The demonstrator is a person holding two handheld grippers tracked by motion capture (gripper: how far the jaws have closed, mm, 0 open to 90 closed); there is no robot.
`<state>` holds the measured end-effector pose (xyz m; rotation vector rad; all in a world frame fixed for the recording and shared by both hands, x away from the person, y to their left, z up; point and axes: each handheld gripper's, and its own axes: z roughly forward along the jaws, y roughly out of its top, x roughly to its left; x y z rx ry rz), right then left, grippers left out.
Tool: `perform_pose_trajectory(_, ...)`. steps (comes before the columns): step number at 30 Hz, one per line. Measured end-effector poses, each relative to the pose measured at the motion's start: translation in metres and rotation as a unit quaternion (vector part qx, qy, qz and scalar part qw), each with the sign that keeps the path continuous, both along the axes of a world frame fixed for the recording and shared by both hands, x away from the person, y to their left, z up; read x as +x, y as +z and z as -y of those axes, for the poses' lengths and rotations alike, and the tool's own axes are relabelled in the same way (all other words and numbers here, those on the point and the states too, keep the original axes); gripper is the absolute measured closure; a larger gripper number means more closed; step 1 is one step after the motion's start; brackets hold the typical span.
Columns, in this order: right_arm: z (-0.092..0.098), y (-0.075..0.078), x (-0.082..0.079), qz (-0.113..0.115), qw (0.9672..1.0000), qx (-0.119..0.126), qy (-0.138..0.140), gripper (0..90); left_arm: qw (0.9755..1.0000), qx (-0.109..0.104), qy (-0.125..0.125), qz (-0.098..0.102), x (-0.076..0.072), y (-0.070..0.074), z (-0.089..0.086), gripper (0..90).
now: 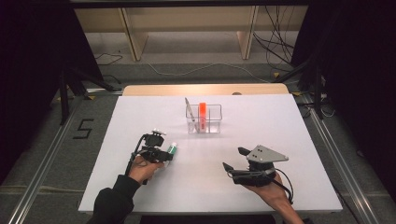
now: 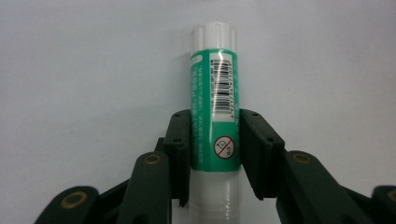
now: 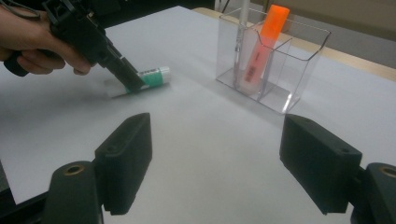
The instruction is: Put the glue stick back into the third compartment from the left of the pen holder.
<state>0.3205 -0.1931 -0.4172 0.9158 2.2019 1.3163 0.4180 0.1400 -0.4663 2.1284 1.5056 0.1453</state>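
Black jaws of the left gripper (image 2: 215,140) sit either side of a green-and-white glue stick (image 2: 215,102), pads right against its label on both sides, so it is clamped on the stick. Stick lies flat on the white table (image 1: 280,140), cap end poking out past the jaws toward 12 o'clock in the left gripper view. High view: left gripper (image 1: 161,154) at about 8 o'clock from table centre, held in the person's left hand (image 1: 142,169), dark sleeve (image 1: 114,200) coming in from 6 o'clock; glue stick (image 1: 172,149) tip sticks out toward 2 o'clock.

Right gripper (image 3: 215,154) jaws spread wide, nothing between them, bare table under them. High view puts the right gripper (image 1: 233,158) at about 5 o'clock from centre, grey plate on top, well apart from the stick.

Clear plastic organiser (image 1: 204,119) stands at 12 o'clock from centre, holding an orange highlighter (image 1: 202,112) upright and a pale pen (image 1: 188,111) leaning toward 11 o'clock. Right gripper view shows organiser (image 3: 299,60) at 1 o'clock, glue stick (image 3: 154,77) at 10 o'clock.
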Motion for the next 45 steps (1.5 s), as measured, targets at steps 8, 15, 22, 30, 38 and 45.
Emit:
perform_pose_trajectory(8,0.001,0.001,0.0,0.004,1.0,0.002,0.002,26.2,0.998,-0.022,-0.059,0.01,-0.001,0.011,0.001,65.4)
perform_pose_trajectory(15,0.0,0.001,-0.001,0.015,0.9999,-0.006,0.006,26.2,0.9923,-0.028,-0.121,-0.002,-0.003,0.022,0.007,65.3)
perform_pose_trajectory(22,-0.001,0.001,-0.002,0.018,0.9997,-0.011,0.008,26.1,0.9858,-0.035,-0.164,-0.013,-0.004,0.027,0.016,65.4)
perform_pose_trajectory(30,-0.003,0.002,-0.004,0.029,0.9992,-0.023,0.011,26.1,0.9759,-0.03,-0.214,-0.034,-0.005,0.033,0.03,65.4)
perform_pose_trajectory(38,-0.009,0.001,-0.007,0.047,0.9975,-0.049,0.021,25.6,0.9654,-0.023,-0.254,-0.055,-0.006,0.038,0.048,65.3)
perform_pose_trajectory(45,-0.014,-0.001,-0.011,0.066,0.9945,-0.073,0.033,25.5,0.9567,-0.018,-0.284,-0.063,-0.007,0.041,0.063,65.4)
